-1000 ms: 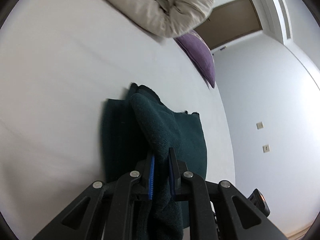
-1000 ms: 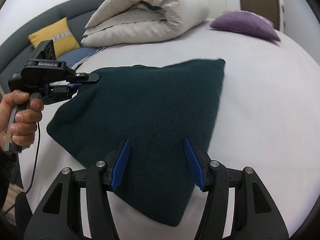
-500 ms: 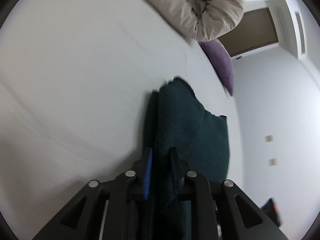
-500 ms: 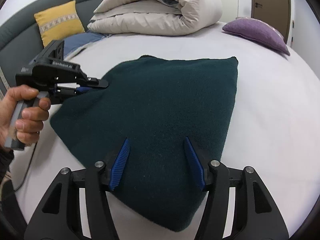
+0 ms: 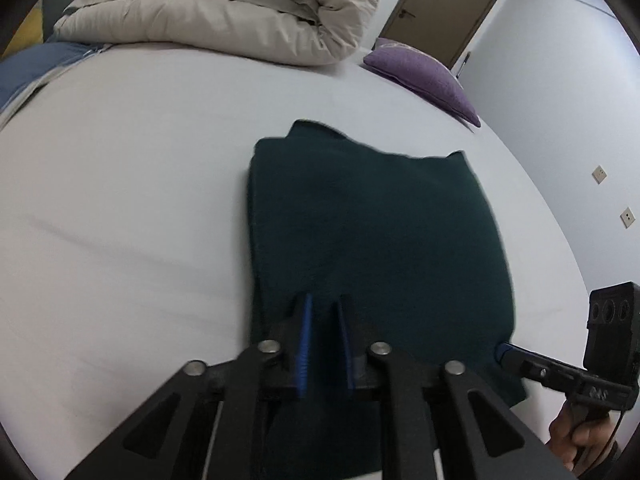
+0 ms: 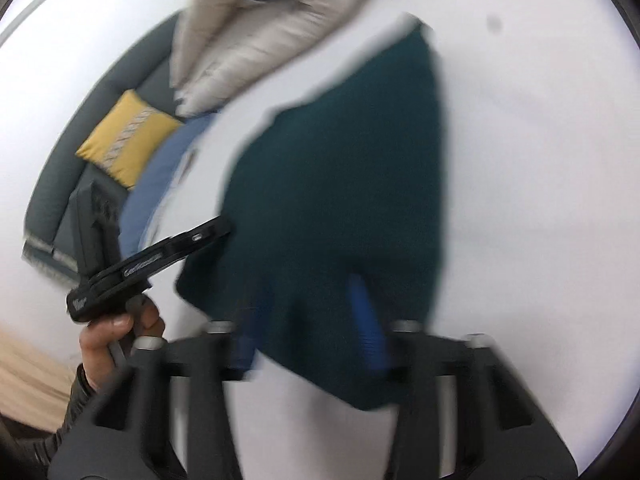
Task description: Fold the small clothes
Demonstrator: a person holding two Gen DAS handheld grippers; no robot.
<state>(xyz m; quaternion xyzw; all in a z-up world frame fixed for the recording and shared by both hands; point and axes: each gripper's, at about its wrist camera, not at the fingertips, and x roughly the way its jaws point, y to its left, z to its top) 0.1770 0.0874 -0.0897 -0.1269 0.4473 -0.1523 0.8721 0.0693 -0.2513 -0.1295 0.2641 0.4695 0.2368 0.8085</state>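
White bed sheet [image 5: 120, 200] fills most of the room that I can see. At its far side lies a rolled beige duvet [image 5: 240, 12], with a purple velvet cushion [image 5: 424, 76] beside it and a brown door [image 5: 440, 8] behind. On the sheet, near the front edge, lies the dark green knitted garment [image 5: 360, 220]. It is doubled over, so the task looks to me about halfway done.

The left tongs [image 5: 324, 344] are pressed almost together on the near hem of the garment, with a fold of the knit between the blue pads; they have just been closing a little more on it. The right tongs [image 6: 308, 332] are at the other near corner. Their jaws have just been closing with the cloth between them, but in the blurred right wrist view the pads appear spread and not pressing.

I think the two grips are placed on the two near corners so that the hem can rise as one straight line and go over to the far edge without wrinkles.

Both tools point forward and downward at the bed. The person's left hand [image 6: 116, 332] is wrapped around its handle low at the bed edge, and the right hand [image 5: 576, 436] holds its handle the same way, off the corner of the mattress. Both tools sit tilted, not level.
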